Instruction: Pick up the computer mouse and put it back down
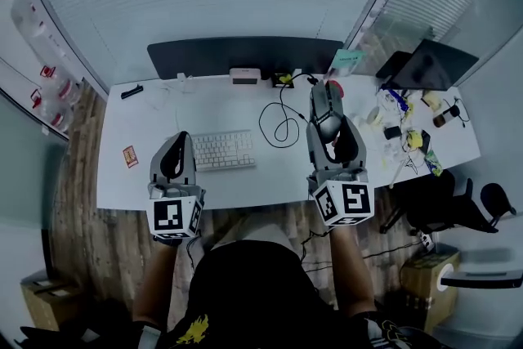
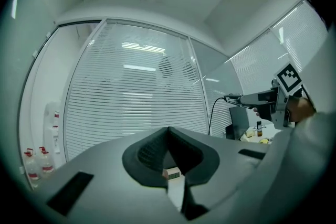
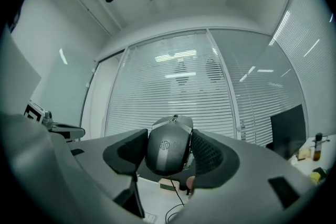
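Note:
My right gripper (image 1: 328, 127) is held up over the right-middle of the white desk (image 1: 163, 184). It is shut on a dark grey computer mouse (image 1: 325, 105). In the right gripper view the mouse (image 3: 167, 147) sits squarely between the two pads, its back toward the camera, and the right gripper (image 3: 168, 140) points about level at the window blinds. The mouse's black cable (image 1: 282, 123) lies coiled on the desk below. My left gripper (image 1: 182, 140) hovers over the desk's left-middle, shut and empty. Its jaws (image 2: 169, 136) meet with nothing between them.
A white keyboard (image 1: 222, 149) lies between the two grippers. A dark monitor (image 1: 245, 55) stands along the far edge. A laptop (image 1: 433, 65) and several small items (image 1: 409, 135) crowd the right end. An office chair (image 1: 482, 200) stands off the desk's right corner.

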Motion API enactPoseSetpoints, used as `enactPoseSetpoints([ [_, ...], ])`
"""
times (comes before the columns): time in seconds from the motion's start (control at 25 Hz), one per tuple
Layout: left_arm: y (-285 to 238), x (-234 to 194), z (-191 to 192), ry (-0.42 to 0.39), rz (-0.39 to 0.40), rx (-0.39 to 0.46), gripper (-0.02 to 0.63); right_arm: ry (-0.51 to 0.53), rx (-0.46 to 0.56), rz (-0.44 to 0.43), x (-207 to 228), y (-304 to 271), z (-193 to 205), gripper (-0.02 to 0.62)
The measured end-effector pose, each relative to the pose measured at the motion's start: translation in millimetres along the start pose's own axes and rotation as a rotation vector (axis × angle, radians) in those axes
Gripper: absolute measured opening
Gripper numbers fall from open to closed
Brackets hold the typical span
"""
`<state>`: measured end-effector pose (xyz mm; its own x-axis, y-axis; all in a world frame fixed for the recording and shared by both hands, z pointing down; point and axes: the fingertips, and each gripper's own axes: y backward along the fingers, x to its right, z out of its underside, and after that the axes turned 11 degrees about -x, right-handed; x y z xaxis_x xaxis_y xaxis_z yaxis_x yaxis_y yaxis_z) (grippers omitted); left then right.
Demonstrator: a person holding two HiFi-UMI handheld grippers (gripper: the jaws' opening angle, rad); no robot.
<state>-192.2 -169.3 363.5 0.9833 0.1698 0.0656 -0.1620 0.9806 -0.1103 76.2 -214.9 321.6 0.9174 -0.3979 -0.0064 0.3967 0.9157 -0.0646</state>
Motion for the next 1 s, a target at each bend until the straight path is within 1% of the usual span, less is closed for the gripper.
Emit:
enactPoseSetpoints([
  [0.12, -3.0, -4.5, -10.1, -0.015, -0.010, 0.016, 0.014, 0.025, 0.025, -0.011, -2.3, -2.4, -10.0, 0.282],
  [0.24, -5.5, -5.7, -17.7, -0.016, -0.016, 0.032, 0.014, 0.033, 0.035, -0.002, 1.5, -2.9, -18.6, 0.282],
  [0.56, -15.8, -4.1, -36.5, -0.037, -0.004, 0.071, 0.014, 0.072, 0.075, 0.019, 10.7, -1.1, -43.4, 0.282],
  [0.76, -21.6, 2.0, -44.9, -0.049, 0.015, 0.085, 0.014, 0.091, 0.084, 0.021, 12.5, -2.7, -48.5, 0.281],
  [1.0, -25.3, 4.2, -43.9, -0.048, 0.023, 0.081, 0.014, 0.106, 0.066, 0.029, 16.6, -6.0, -48.0, 0.281],
])
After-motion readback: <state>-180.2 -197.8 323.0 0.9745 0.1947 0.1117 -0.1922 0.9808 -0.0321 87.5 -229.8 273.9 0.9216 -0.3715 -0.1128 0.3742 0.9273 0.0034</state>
